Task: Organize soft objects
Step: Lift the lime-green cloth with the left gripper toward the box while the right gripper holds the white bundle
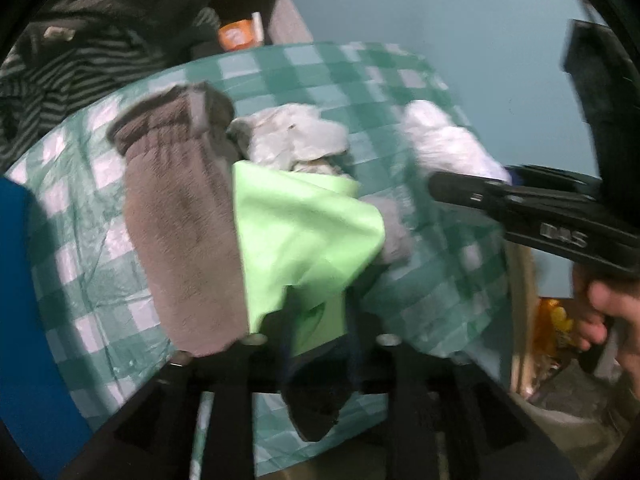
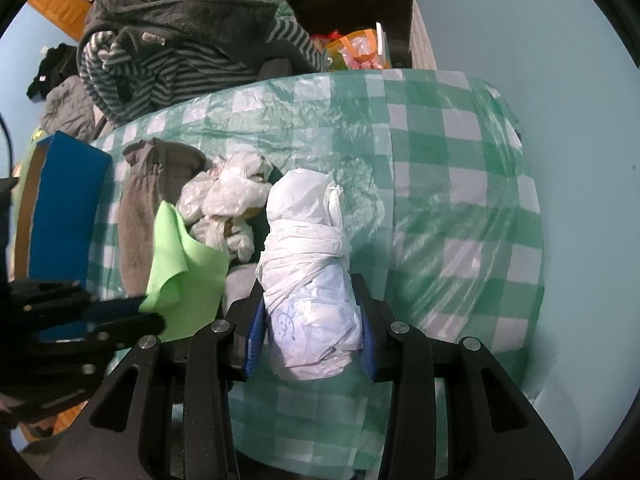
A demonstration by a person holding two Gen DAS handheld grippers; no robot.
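Now you are squeezing the white knotted plastic-bag bundle [image 2: 310, 280] in your right gripper [image 2: 310, 340]; your left gripper [image 1: 316, 320], jaws partly open, is overlapping the lime-green cloth [image 1: 304, 232]; its grip is unclear.

A green checked cloth [image 1: 328, 80] is spread over the table and is taken as the landmark. On it, a brown fleece item [image 1: 180, 216] is laid at the left, and a light green cloth [image 1: 304, 232] is seen just beside it, touching its right edge. A crumpled grey-white bag [image 1: 292, 136] lies behind the green cloth. At the right edge, a white bundle [image 1: 444, 144] is seen beside the right gripper [image 1: 436, 184], held by a hand [image 1: 608, 312]. The picture is blurred.
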